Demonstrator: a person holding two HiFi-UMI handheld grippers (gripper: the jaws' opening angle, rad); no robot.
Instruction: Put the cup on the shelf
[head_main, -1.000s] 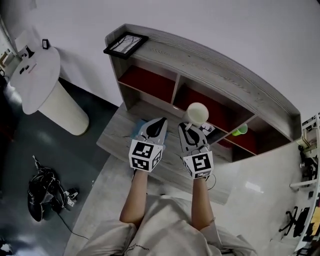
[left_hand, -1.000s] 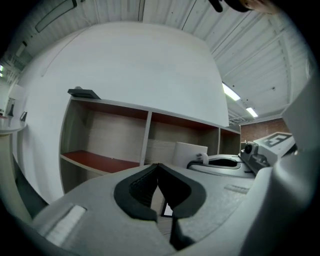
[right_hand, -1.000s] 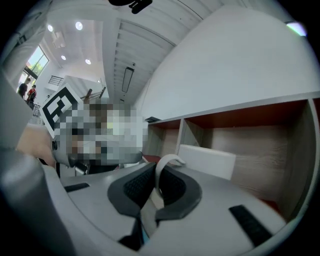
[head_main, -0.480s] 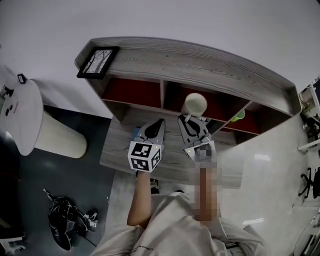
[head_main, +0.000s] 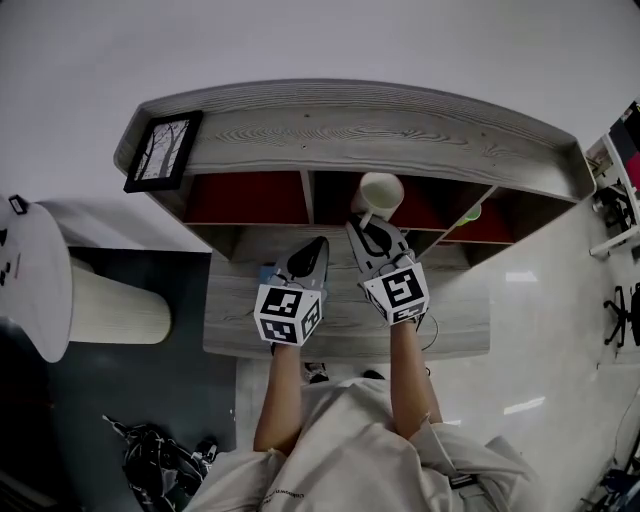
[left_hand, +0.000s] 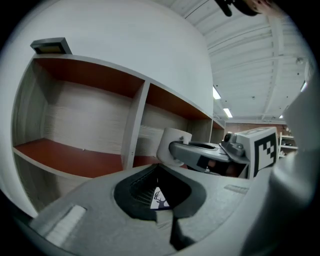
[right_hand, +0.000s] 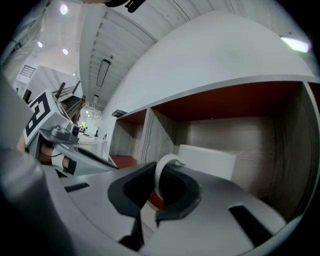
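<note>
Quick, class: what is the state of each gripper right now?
Left gripper: closed, holding nothing.
Right gripper: closed on the white cup, by its handle.

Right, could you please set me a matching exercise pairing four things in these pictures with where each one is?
Things:
1. white ceramic cup
2. black-framed picture
3. small green object
4. round white table

Places:
A. standing left of the grey wooden shelf
B. held by its handle in the right gripper
C. on top of the shelf, at its left end
D. inside the shelf, towards its right end

Pairs: 1-B, 2-C, 3-D, 4-A
</note>
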